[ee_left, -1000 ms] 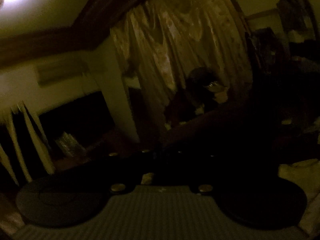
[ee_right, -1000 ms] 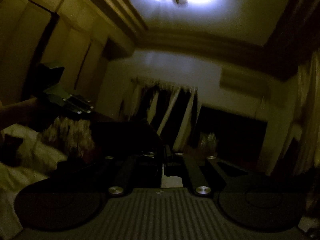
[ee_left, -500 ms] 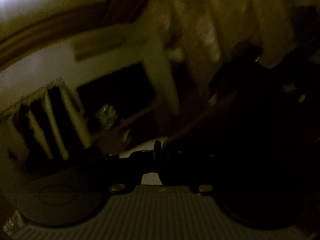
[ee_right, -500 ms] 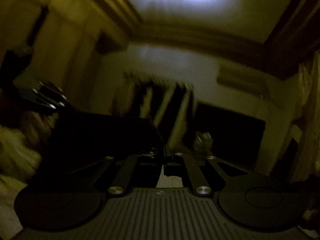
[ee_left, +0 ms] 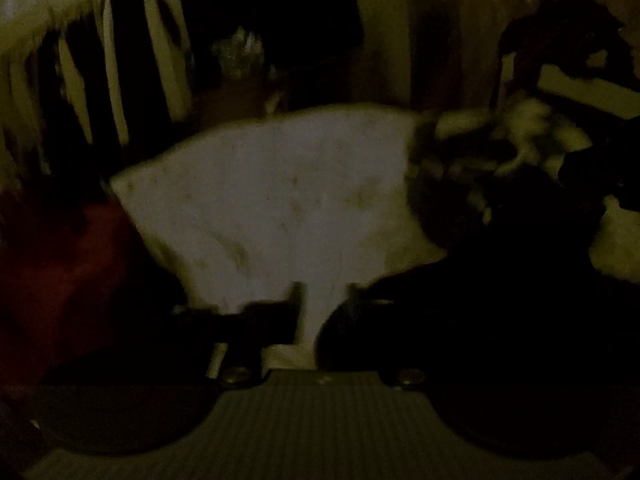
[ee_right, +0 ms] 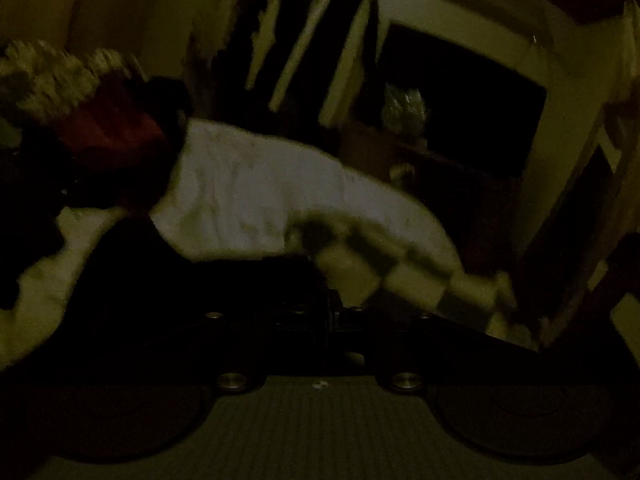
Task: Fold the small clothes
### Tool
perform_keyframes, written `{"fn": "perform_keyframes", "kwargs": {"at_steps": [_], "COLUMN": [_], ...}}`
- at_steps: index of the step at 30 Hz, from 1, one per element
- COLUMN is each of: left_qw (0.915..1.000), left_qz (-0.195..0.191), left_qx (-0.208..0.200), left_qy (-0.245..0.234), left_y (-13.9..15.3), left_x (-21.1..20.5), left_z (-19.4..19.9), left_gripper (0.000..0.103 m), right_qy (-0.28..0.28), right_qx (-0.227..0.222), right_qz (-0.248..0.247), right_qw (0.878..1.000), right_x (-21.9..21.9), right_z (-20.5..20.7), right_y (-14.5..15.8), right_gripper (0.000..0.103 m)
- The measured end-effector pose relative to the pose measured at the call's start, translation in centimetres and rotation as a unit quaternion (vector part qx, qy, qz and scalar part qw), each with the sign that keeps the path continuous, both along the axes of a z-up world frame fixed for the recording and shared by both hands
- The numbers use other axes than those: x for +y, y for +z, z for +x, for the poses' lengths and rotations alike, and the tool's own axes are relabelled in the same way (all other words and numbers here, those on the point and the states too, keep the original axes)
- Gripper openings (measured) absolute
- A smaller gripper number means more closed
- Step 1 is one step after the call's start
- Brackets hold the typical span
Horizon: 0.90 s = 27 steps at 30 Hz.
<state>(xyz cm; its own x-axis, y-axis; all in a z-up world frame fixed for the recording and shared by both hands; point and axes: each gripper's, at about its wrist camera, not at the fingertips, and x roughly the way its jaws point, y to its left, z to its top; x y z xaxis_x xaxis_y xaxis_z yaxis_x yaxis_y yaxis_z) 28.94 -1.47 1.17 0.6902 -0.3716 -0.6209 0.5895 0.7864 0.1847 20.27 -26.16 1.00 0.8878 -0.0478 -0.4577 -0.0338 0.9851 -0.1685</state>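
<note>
Black fingers of the left gripper (ee_left: 320, 312) are opening over the pale sheet (ee_left: 280, 192), nothing between them. Right gripper (ee_right: 332, 316) is opening too, beside a dark garment (ee_right: 180, 292). Dimness and blur could spoil either grasp.

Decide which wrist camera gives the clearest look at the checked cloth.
The right wrist view: the checked cloth lies close ahead, its light and dark squares readable despite blur. The left wrist view shows only a smeared patterned heap at its right edge, possibly the same cloth.
</note>
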Motion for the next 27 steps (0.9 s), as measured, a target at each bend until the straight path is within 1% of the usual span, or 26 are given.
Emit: {"fn": "perform_keyframes", "kwargs": {"at_steps": [1,2,3,4,5,6,7,8,10,11,13,14,15,17,18,19,21,22,23,25,26,27], "left_qw": [0.9999,0.9997,0.9996,0.9995,0.9995,0.9994,0.9993,0.9991,0.9979,0.996,0.9901,0.9867,0.9814,0.9726,0.9683,0.9652,0.9595,0.9589,0.9594,0.9605,0.9606,0.9619], "left_qz": [0.002,0.003,-0.001,-0.006,-0.009,-0.006,-0.002,0.0,0.002,0.006,0.023,0.036,0.052,0.071,0.079,0.084,0.097,0.1,0.1,0.092,0.09,0.094], "left_qx": [0.011,0.013,0.016,0.02,0.026,0.033,0.038,0.04,0.042,0.051,0.068,0.077,0.09,0.106,0.117,0.124,0.137,0.139,0.139,0.145,0.148,0.145], "left_qy": [0.011,0.02,0.025,0.024,0.017,0.008,-0.002,-0.015,-0.05,-0.073,-0.12,-0.138,-0.161,-0.194,-0.206,-0.214,-0.226,-0.227,-0.224,-0.219,-0.217,-0.212], "left_y": [-1.3,-2.2,-2.6,-2.6,-2.4,-1.8,-1.2,-0.4,1.2,1.7,2.1,2.4,2.3,1.9,1.7,1.4,0.5,0.2,0.1,-0.6,-0.9,-1.4], "left_x": [0.2,0.8,1.2,1.6,2.1,2.4,2.4,2.7,3.5,3.8,4.3,4.4,4.5,4.9,5.2,5.5,5.8,5.9,6.0,5.9,5.7,5.4], "left_z": [0.9,1.3,1.4,1.7,1.4,1.2,0.5,-0.8,-4.3,-6.1,-10.2,-12.4,-14.5,-17.7,-19.3,-20.4,-22.5,-23.1,-23.7,-24.1,-24.1,-24.1], "left_gripper": [0.065,0.066,0.066,0.067,0.073,0.078,0.089,0.095,0.097,0.099,0.1,0.1,0.1,0.1,0.1,0.1,0.1,0.1,0.1,0.1,0.1,0.1], "right_qy": [-0.003,-0.007,-0.013,-0.025,-0.033,-0.028,-0.009,0.012,0.052,0.071,0.118,0.143,0.171,0.236,0.255,0.266,0.268,0.271,0.278,0.302,0.312,0.306], "right_qx": [0.008,0.014,0.017,0.017,0.015,0.015,0.019,0.026,0.045,0.054,0.076,0.088,0.1,0.14,0.151,0.162,0.176,0.18,0.193,0.214,0.218,0.222], "right_qz": [0.011,0.018,0.02,0.017,0.021,0.032,0.054,0.081,0.126,0.137,0.148,0.149,0.148,0.144,0.141,0.133,0.115,0.11,0.11,0.112,0.097,0.071], "right_qw": [1.0,1.0,1.0,0.999,0.999,0.999,0.998,0.996,0.99,0.986,0.979,0.975,0.969,0.951,0.945,0.941,0.94,0.939,0.935,0.922,0.92,0.923], "right_x": [-0.1,-0.3,-0.7,-0.9,-1.4,-1.9,-2.3,-2.7,-2.7,-2.4,-1.1,-0.4,0.6,3.1,4.1,5.2,6.6,7.1,7.5,8.3,8.9,9.5], "right_z": [0.6,0.9,0.8,0.4,-0.4,-1.6,-3.2,-5.1,-9.1,-11.0,-15.8,-17.6,-19.7,-23.7,-25.3,-27.0,-28.9,-29.6,-30.0,-30.4,-30.8,-31.0], "right_y": [-0.7,-1.1,-1.5,-1.7,-1.7,-1.4,-0.9,-0.3,0.5,0.9,1.4,1.6,1.6,1.5,1.2,1.0,0.7,0.5,0.2,-0.4,-0.7,-1.0], "right_gripper": [0.04,0.053,0.074,0.079,0.079,0.08,0.08,0.08,0.08,0.08,0.08,0.08,0.081,0.081,0.081,0.081,0.081,0.081,0.081,0.081,0.081,0.081]}}
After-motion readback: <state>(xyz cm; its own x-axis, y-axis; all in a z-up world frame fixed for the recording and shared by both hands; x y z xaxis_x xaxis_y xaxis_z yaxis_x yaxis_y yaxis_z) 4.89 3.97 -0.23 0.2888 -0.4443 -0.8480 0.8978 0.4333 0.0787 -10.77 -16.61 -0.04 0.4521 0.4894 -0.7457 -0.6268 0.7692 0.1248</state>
